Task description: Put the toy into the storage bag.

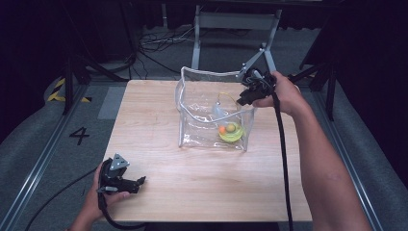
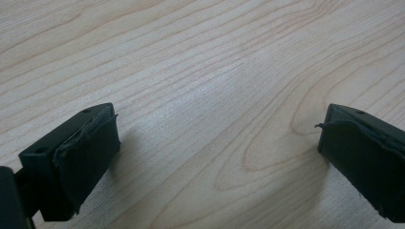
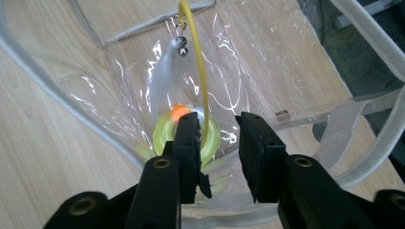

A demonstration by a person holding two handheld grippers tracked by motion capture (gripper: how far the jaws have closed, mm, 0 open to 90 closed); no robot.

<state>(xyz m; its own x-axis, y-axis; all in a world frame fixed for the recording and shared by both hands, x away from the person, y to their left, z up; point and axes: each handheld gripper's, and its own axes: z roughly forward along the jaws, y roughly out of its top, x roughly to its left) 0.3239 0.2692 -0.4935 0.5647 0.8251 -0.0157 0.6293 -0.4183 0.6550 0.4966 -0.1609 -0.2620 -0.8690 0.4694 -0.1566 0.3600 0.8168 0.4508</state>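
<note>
A clear plastic bag (image 1: 192, 130) stands open-topped on the wooden table (image 1: 159, 159). Inside lies a yellow ring toy (image 1: 231, 134) with an orange ball (image 1: 222, 129), a white feather (image 1: 218, 109) and a thin yellow wire (image 1: 226, 95). My right gripper (image 1: 244, 97) is at the bag's top right rim, pointing in. In the right gripper view the wire (image 3: 198, 62) runs down into the narrow gap of the open gripper (image 3: 217, 119), above the yellow ring (image 3: 165, 136), feather (image 3: 162, 71) and bell (image 3: 182, 47). My left gripper (image 1: 141, 181) rests open at the table's near left, over bare wood (image 2: 217, 133).
A grey metal frame (image 1: 235, 21) stands behind the table, with cables (image 1: 154, 43) on the floor. A "4" mark (image 1: 79, 135) and yellow-black tape (image 1: 57, 89) lie on the floor at the left. Bare table surface lies in front of the bag.
</note>
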